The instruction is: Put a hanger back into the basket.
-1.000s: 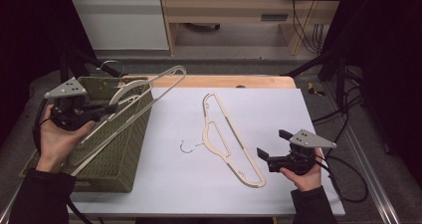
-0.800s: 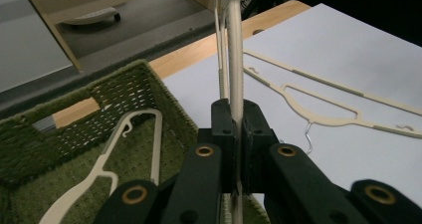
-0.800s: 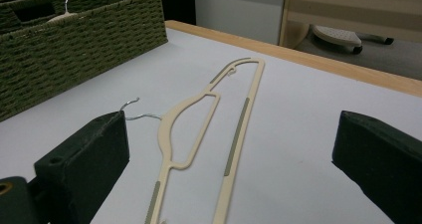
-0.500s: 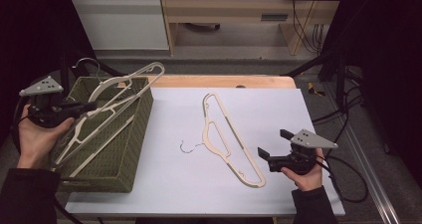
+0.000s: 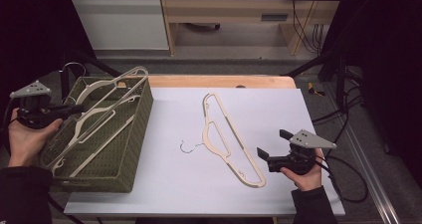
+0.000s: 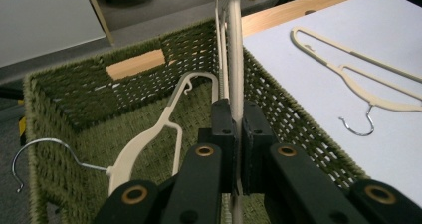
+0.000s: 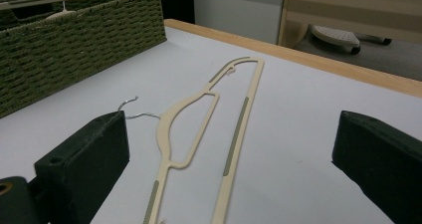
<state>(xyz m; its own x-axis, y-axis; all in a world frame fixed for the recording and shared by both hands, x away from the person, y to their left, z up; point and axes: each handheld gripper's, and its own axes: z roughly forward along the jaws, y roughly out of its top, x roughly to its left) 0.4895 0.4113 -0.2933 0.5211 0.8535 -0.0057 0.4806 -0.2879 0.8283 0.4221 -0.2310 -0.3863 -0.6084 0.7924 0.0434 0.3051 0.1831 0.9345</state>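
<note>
My left gripper point(image 5: 73, 109) is shut on the thin bar of a cream plastic hanger point(image 5: 130, 79) and holds it slanted over the green wicker basket point(image 5: 135, 134) at the table's left. The left gripper view has that hanger point(image 6: 234, 45) rising edge-on from the closed jaws. A second cream hanger point(image 6: 149, 137) with a metal hook lies inside the basket point(image 6: 64, 92). A third hanger point(image 5: 224, 134) lies flat on the white mat. My right gripper point(image 5: 272, 143) stands open just right of its lower end. In the right gripper view this hanger point(image 7: 186, 104) lies between and beyond the wide-open jaws point(image 7: 229, 152).
The white mat point(image 5: 278, 109) covers a wooden table whose bare strip point(image 5: 214, 80) runs along the far edge. Cables point(image 5: 343, 134) trail off the right side. A black frame post point(image 5: 318, 59) slants past the back right corner. Cabinets stand on the floor beyond.
My left gripper has moved left and slightly down with the hanger, so the hanger now hangs lower over the basket. The right gripper has stayed put and open.
</note>
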